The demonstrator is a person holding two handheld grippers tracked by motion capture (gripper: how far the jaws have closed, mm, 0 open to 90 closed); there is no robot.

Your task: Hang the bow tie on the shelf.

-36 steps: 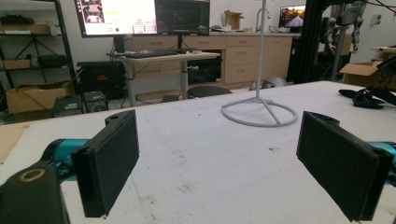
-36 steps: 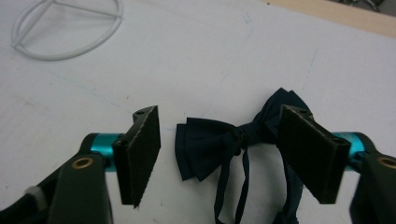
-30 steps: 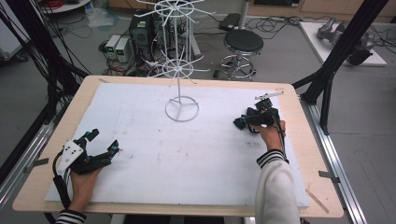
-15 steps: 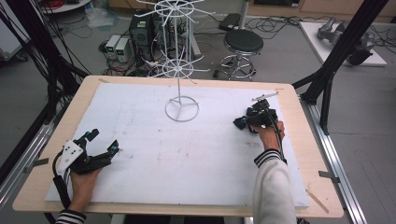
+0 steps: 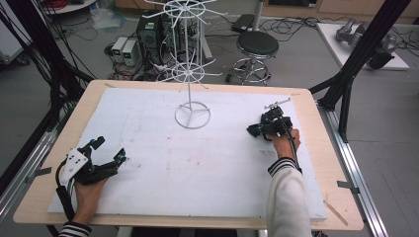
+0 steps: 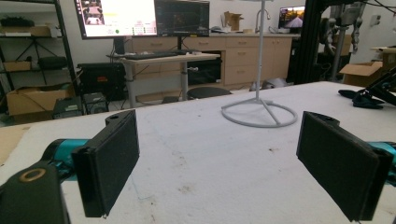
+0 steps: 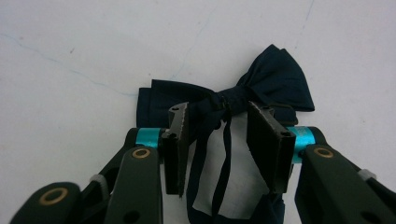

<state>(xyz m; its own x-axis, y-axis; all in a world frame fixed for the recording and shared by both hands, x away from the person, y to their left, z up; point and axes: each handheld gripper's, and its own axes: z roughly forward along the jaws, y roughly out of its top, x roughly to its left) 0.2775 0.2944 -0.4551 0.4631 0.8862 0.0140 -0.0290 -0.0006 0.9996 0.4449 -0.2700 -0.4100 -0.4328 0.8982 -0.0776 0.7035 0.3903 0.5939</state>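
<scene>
Right gripper view has the right gripper (image 7: 223, 140) straddling a dark bow tie's (image 7: 261, 84) knot near the table's (image 5: 148, 89) right edge, jaws not yet closed; left gripper (image 6: 233, 163) gapes, holding nothing.

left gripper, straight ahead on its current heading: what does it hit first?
Probably nothing nearby. The left gripper points across bare white board; the white wire stand has its ring base slightly right of centre, so it may pass beside it. Depth unclear.

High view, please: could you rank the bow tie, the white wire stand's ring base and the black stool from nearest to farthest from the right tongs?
1. Bow tie: dark, directly at the right tongs, on the white board.
2. Ring base: to their left, mid-board.
3. Black stool: on the floor beyond the table's far edge.
</scene>
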